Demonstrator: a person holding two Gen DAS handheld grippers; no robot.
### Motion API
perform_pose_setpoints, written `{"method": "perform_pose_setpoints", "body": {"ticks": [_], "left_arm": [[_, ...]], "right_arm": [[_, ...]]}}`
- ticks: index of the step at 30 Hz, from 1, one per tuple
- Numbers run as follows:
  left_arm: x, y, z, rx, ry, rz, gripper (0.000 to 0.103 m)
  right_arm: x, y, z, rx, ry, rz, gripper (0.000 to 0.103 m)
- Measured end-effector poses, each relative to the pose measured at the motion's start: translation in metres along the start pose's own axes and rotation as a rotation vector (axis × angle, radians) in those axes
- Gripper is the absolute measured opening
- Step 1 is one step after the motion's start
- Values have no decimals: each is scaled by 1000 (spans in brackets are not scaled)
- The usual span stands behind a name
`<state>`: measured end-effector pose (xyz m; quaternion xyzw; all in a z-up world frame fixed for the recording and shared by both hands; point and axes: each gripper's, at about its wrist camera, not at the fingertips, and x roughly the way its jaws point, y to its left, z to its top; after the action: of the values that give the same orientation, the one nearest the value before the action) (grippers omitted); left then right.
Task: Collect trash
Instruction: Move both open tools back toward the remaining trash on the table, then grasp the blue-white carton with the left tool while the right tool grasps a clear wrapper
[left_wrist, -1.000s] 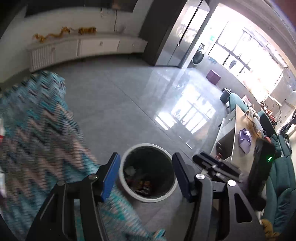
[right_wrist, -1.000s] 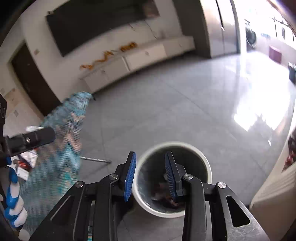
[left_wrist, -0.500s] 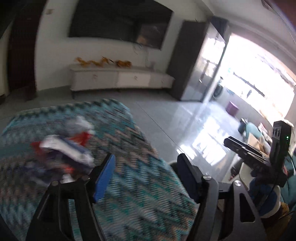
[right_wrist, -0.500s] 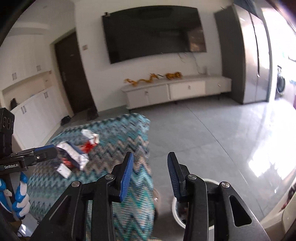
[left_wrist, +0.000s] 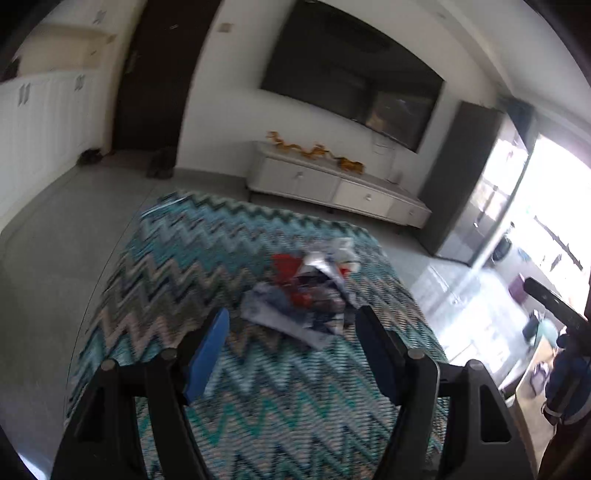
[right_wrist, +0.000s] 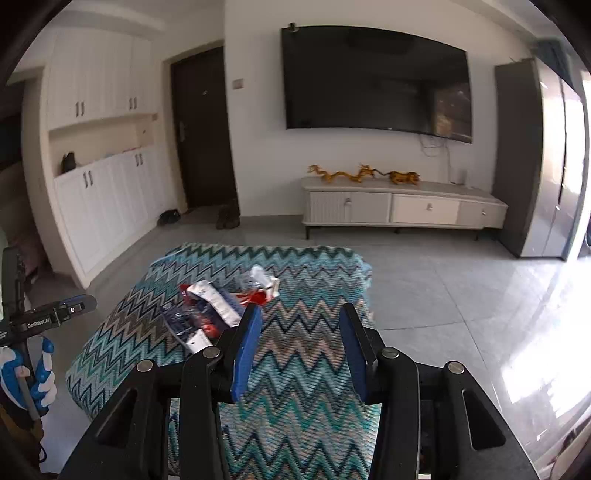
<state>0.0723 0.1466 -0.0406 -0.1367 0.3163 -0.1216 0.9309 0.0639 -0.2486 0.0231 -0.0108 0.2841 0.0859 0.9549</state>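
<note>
Wrapper pile (left_wrist: 308, 295) lying mid-blanket (left_wrist: 155, 280), toward far edge. Left gripper (left_wrist: 291, 332) and right gripper (right_wrist: 301, 325) both hovering empty, jaws apart, just been widening.

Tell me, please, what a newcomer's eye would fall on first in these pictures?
First the wrappers, a red, white and blue heap on the zigzag cloth in mid-frame. Both empty hand-held grippers face it: the left hand-held gripper frames the heap, the right hand-held gripper sits just right of it. Behind, a dark TV hangs on the white wall above a low cabinet.
</note>
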Motion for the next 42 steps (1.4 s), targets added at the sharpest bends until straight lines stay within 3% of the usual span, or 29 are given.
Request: {"method": "perform_pose_setpoints", "body": {"ticks": [8,15,25,31,36,42], "left_arm": [[18,56,-7,-89,38,19,70],[62,52,-20,-143,165,-50,70],[132,43,-11,-391,276,-142,70],[173,27,-7,-417,350,-75,70],[199,36,-11,-486,398,-9,69],[210,44,-7,-522,412,7,67]], "right_arm": [[40,38,5,-73,64,45,43],[92,58,-1,-105,137,107,43],[175,88,-20,-152,242,300,42],[214,94,-29,-150,282,367,42],[231,95,-33,-154,295,403,42],[253,106,-35,-171,312,432,42]]}}
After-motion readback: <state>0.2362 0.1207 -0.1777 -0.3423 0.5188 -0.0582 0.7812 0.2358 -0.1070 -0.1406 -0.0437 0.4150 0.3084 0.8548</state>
